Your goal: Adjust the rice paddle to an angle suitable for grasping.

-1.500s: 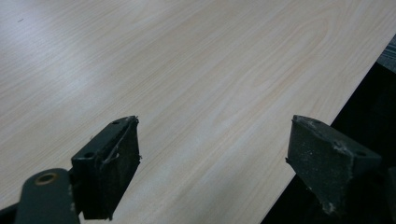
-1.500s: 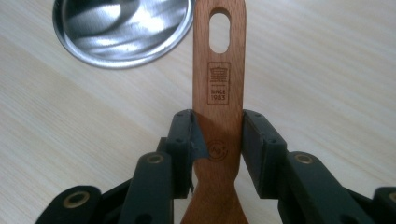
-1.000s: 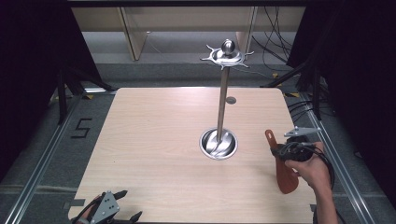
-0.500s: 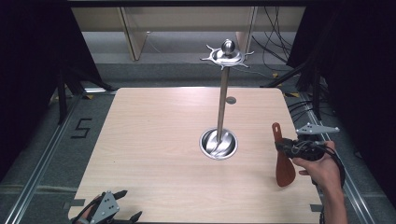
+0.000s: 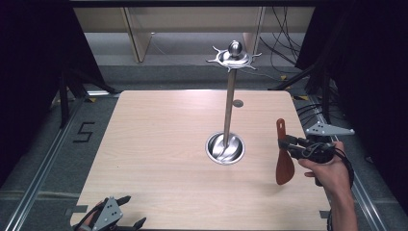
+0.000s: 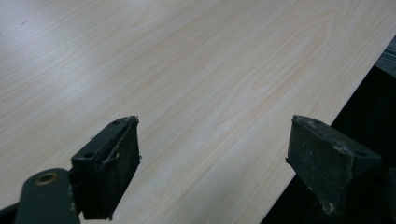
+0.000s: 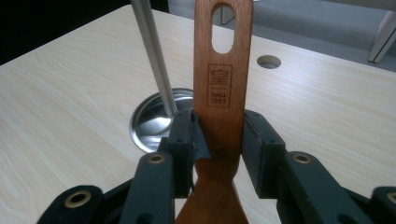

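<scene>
At the middle of the desk [image 5: 159, 144]: one steel dish base [image 5: 225, 148], a tall steel pole [image 5: 229, 103] rising from it to a spiked crown with a ball [image 5: 235, 52]. At the desk's right edge: your right tongs [image 5: 285, 144], clamped tight on the handle of a wooden spatula [image 5: 284, 159], blade down, slotted end up, lifted off the desk. At the near left corner: your left tongs [image 5: 129, 211], jaws spread wide, holding nothing, well apart from the spatula.

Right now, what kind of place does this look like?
Probably a lab or recording setup, not a kitchen: a bare wooden table ringed by black curtains, loose cables behind it, and a floor marking "5".
</scene>
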Demonstrator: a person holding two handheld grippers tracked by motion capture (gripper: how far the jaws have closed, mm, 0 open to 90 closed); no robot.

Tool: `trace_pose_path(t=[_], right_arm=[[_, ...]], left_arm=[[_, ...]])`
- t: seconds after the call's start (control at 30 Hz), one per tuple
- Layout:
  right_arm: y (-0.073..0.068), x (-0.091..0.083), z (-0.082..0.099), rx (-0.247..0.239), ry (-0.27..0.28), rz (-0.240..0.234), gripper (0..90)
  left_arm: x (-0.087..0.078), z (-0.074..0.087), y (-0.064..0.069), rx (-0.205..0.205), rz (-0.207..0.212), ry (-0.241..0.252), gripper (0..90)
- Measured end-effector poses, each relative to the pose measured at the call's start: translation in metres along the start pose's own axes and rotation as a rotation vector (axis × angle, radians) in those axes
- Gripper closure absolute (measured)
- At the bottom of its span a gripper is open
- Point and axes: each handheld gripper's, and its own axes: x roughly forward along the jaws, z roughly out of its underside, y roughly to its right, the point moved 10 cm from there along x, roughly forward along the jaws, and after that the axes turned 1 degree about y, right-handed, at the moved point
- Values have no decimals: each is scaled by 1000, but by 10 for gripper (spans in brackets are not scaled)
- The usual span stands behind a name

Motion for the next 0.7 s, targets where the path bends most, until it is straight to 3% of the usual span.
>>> trace_pose_path(t=[0.07,0.1,0.13,0.17,0.23,0.27,0.33,0.37,0.47,0.5,0.7], right_arm=[[-2,0,-2,-1,14,8,670],[-1,2,-7,-35,48,18,670],[-4,1,-7,-17,38,11,670],[-4,1,-9,-38,48,18,670],[-8,1,-12,-20,54,14,670],[-8,1,-12,-30,58,18,670],[-9,0,-15,-41,66,17,670],[-11,0,-16,-32,68,13,670],[-13,-3,-17,-37,58,2,670],[-11,-3,-18,-61,65,5,670],[-16,-5,-24,-38,99,4,670]], left_arm=[[1,-1,2,-20,-1,14,163],[1,-1,1,-10,-2,14,163],[1,-1,1,-11,0,10,163],[2,-1,2,-25,4,17,163],[2,-2,4,-43,11,11,163],[1,-1,2,-16,11,-4,163],[4,-3,4,-33,7,24,163],[3,-1,2,-12,2,11,163],[3,0,1,-13,4,2,163],[3,-1,0,-7,-2,4,163],[3,0,0,-3,0,1,163]])
